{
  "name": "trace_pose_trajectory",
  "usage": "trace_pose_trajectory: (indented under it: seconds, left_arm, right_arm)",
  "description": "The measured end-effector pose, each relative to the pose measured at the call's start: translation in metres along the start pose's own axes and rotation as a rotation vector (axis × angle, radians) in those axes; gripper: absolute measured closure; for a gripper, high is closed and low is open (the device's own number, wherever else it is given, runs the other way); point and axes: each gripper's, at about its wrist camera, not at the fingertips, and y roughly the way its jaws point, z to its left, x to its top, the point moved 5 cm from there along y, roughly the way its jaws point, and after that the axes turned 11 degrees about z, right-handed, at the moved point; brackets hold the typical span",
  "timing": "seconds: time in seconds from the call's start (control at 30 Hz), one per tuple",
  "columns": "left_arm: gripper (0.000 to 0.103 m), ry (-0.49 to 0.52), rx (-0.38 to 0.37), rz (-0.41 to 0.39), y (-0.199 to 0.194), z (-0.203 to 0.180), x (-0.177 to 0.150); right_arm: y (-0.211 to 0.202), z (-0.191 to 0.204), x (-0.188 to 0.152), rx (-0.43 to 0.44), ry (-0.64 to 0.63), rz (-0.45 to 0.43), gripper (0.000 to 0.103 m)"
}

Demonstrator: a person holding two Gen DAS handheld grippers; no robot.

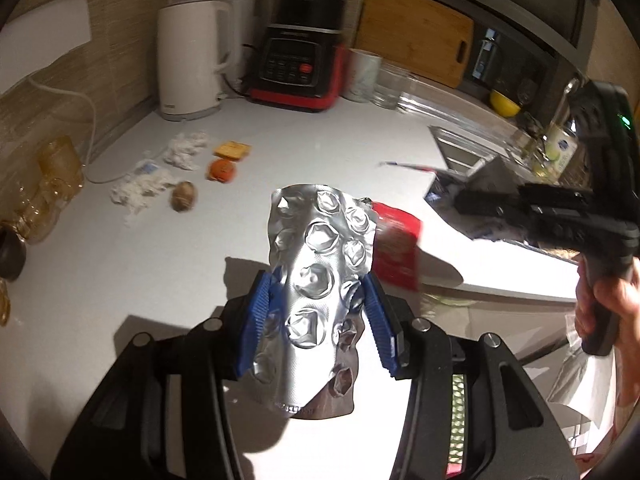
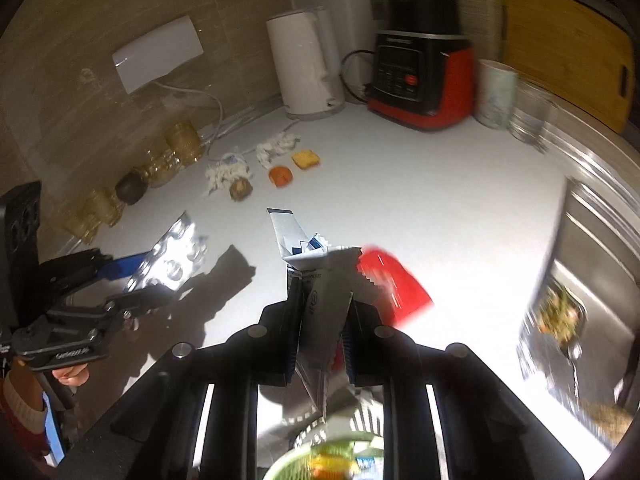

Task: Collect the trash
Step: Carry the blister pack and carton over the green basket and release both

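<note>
blister pack [image 1: 320, 280], wrapper [image 2: 320, 300], print perhaps unreadable

A home kitchen. A white countertop [image 1: 120, 264] runs along a beige tiled wall [image 2: 100, 20], where a white socket cover [image 2: 158, 53] sits with a cord trailing down. Against the wall stand a white electric kettle [image 1: 192, 60] and a black-and-red blender [image 1: 298, 64], with a mug [image 1: 363, 74] and glass jar [image 1: 390, 86] beside them. A wooden cutting board [image 1: 416, 32] leans upright behind, and a stainless steel sink [image 2: 596, 240] is set into the counter.
</note>
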Motion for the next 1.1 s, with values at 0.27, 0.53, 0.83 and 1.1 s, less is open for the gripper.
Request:
trace_pose_trajectory:
  seconds: [0.27,0.53,0.83,1.1]
  left_arm:
    - [0.056,0.098,-0.043,0.055,0.009,-0.103,-0.033]
    - [0.056,0.187,-0.076,0.154,0.038,-0.182,-0.084]
    - [0.055,0.200,-0.085,0.284,0.079,-0.218,-0.132]
    - [0.054,0.211,-0.103,0.371,0.099,-0.226,-0.154]
  right_arm:
    - [-0.044,-0.030,-0.105,-0.046,0.092,0.036,0.084]
    - [-0.058,-0.062,-0.190,-0.066,0.192,0.100,0.084]
    - [-0.058,-0.079,-0.243,-0.063,0.237,0.156,0.084]
    - [-0.055,-0.081,-0.257,-0.053,0.251,0.176,0.084]
